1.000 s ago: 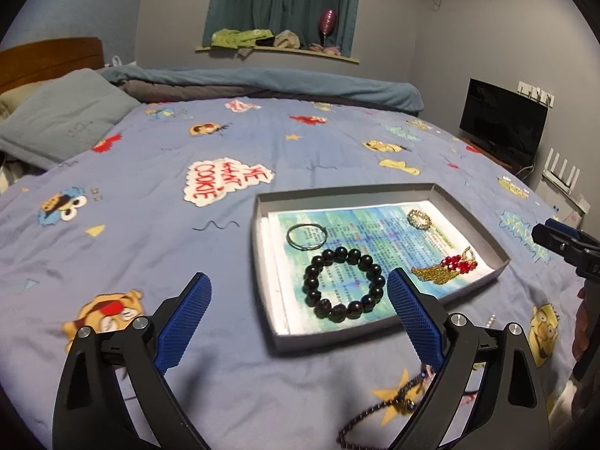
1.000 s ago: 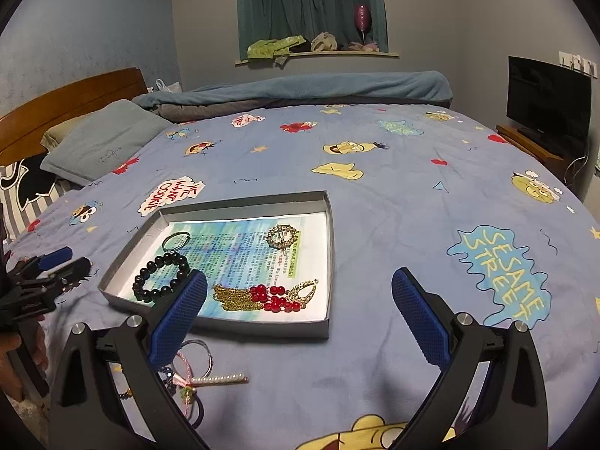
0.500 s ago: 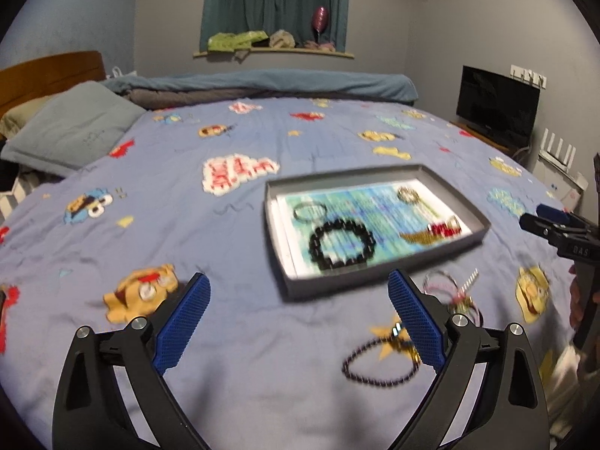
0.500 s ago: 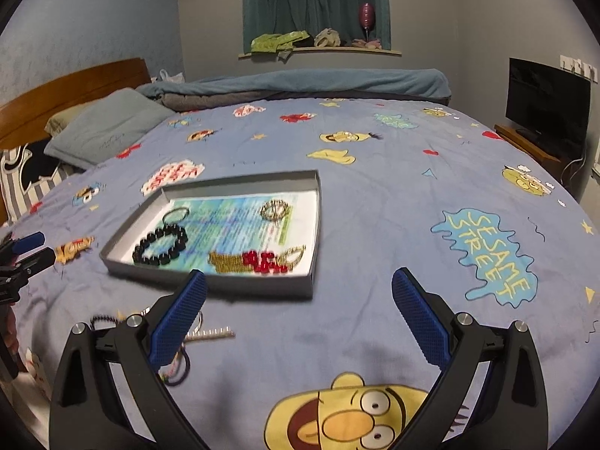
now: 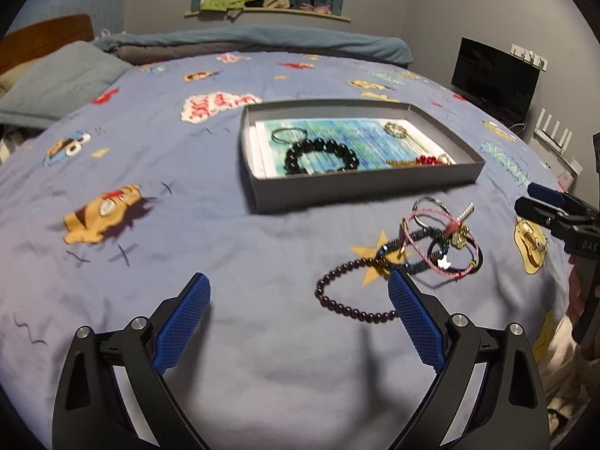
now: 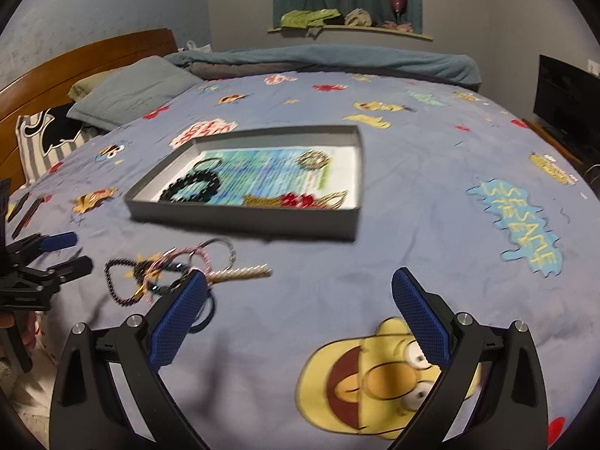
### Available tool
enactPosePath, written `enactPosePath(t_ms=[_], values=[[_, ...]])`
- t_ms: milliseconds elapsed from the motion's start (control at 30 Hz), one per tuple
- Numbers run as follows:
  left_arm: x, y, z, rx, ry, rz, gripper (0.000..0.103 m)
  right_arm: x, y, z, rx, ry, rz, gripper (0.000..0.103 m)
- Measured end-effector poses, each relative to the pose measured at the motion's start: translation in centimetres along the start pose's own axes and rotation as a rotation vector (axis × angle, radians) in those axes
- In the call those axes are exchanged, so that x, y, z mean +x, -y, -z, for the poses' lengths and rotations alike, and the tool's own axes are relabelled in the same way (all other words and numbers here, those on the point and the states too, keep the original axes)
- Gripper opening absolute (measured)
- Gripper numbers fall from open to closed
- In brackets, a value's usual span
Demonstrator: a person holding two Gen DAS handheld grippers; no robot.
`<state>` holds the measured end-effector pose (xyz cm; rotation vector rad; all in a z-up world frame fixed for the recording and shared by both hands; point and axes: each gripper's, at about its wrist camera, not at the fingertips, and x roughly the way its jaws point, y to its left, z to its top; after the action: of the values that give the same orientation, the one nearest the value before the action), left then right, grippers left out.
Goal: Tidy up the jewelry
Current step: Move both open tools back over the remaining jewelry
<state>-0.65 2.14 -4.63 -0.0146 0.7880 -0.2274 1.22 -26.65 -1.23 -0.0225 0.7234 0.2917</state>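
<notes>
A grey tray (image 5: 360, 183) (image 6: 240, 221) lies on the bed with a black bead bracelet (image 5: 318, 155) (image 6: 191, 185), a thin ring (image 5: 288, 134), a gold brooch (image 5: 395, 129) (image 6: 314, 158) and a red-and-gold piece (image 5: 423, 161) (image 6: 296, 199) inside. In front of the tray a tangle of loose bracelets (image 5: 438, 243) (image 6: 168, 273) and a dark bead string (image 5: 345, 296) (image 6: 116, 281) rest on the sheet. My left gripper (image 5: 298, 313) is open, low over the sheet just left of the bead string. My right gripper (image 6: 300, 309) is open over bare sheet, right of the tangle.
The bed carries a purple cartoon-print sheet (image 5: 150, 225) (image 6: 450, 225). Pillows (image 5: 56, 82) (image 6: 131, 90) and a wooden headboard (image 6: 75, 63) lie far left, a rolled blanket (image 5: 262, 43) at the back. A TV (image 5: 495, 78) (image 6: 566, 108) stands at the right.
Both grippers have drawn back toward the near edge of the bed and dropped lower. The tray now sits farther off, and the loose bracelets have come into full view in front of it.
</notes>
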Motion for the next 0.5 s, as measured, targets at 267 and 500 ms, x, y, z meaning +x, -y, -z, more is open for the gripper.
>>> enactPosePath(t_ms=[267,500], values=[[0.8,0.6,0.7,0.024,0.015,-0.006,0.095,1.1,-2.6,0.9,-0.041,-0.021,-0.052,0.096],[1.0,0.7,0.9,0.044,0.013,0.002,0.093,2.6,-4.5,1.0,-0.062,-0.075,-0.087,0.062]])
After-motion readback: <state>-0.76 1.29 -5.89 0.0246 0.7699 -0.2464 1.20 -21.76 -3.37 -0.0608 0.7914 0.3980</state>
